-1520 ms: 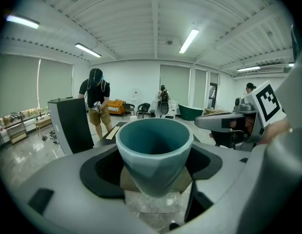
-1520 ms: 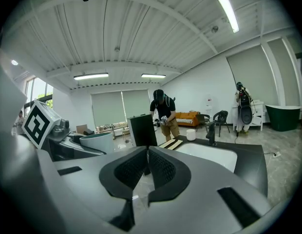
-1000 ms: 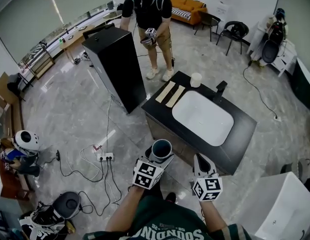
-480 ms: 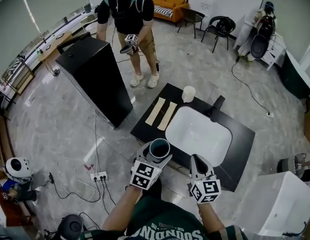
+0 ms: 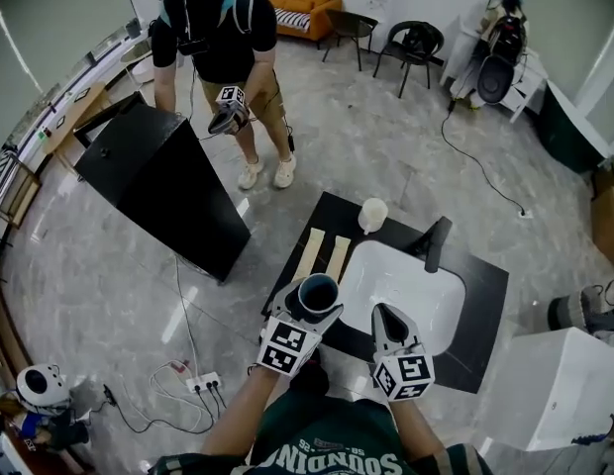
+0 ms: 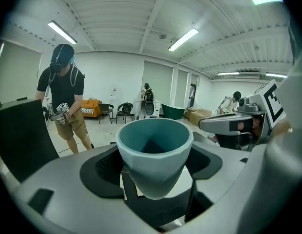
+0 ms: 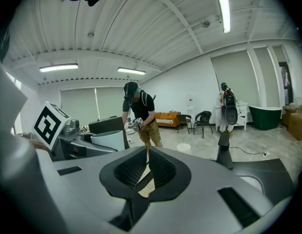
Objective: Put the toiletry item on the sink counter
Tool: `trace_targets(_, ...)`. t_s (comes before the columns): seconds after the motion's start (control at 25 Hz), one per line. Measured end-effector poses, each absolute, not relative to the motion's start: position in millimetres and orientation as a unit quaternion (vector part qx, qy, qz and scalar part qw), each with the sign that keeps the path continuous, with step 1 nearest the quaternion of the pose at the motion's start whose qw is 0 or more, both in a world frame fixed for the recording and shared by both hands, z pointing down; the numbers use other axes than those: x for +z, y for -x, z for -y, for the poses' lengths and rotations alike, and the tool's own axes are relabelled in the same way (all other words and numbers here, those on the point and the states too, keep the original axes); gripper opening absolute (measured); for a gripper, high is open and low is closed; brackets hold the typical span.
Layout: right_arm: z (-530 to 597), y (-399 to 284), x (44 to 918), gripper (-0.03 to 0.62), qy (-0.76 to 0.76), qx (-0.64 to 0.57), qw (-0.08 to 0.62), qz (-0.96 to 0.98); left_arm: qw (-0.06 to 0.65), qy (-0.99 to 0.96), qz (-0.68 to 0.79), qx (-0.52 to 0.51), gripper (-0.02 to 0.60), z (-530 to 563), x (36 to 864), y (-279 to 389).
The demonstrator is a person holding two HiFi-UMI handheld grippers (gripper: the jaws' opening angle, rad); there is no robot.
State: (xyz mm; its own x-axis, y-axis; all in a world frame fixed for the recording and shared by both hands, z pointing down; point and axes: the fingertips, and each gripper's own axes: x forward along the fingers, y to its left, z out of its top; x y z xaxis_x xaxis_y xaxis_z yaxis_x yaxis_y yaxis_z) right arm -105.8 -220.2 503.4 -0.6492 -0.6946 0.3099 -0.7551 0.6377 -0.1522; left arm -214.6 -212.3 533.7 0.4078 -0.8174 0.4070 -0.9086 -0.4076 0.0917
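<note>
A teal cup (image 5: pixel 317 295) (image 6: pixel 153 152) stands upright between the jaws of my left gripper (image 5: pixel 309 310) (image 6: pixel 156 179), which is shut on it. I hold it above the near left edge of the black sink counter (image 5: pixel 485 305). The white basin (image 5: pixel 406 290) lies just ahead and to the right. My right gripper (image 5: pixel 388 323) (image 7: pixel 145 172) hangs over the counter's near edge, its jaws closed together with nothing between them. In the right gripper view the cup (image 7: pixel 108 140) shows at the left.
On the counter are two pale wooden strips (image 5: pixel 322 255), a white cup (image 5: pixel 372 214) at the far corner and a black faucet (image 5: pixel 434 243). A person (image 5: pixel 213 38) with a gripper stands beyond a black cabinet (image 5: pixel 158 186). A white box (image 5: pixel 560 384) sits at the right.
The sink counter has come nearer under my grippers as I stepped forward. The cup stays gripped in the left gripper. The person at the back has shifted left in view.
</note>
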Motion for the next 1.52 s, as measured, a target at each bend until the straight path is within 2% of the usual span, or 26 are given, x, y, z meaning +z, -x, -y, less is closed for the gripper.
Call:
trace_targets(0.32,254.5,127.1,503.6,0.044,-0.437,0.128,0.118,0.883,0.147,-0.844,0.495,0.145,0.383,265.9,538.7,226.9)
trace_targets(1.52,361.5,103.6,532.0,0.044,-0.458,0.147,0.129,0.867,0.150,-0.856,0.463,0.176,0.383,389.9,568.8,205.5)
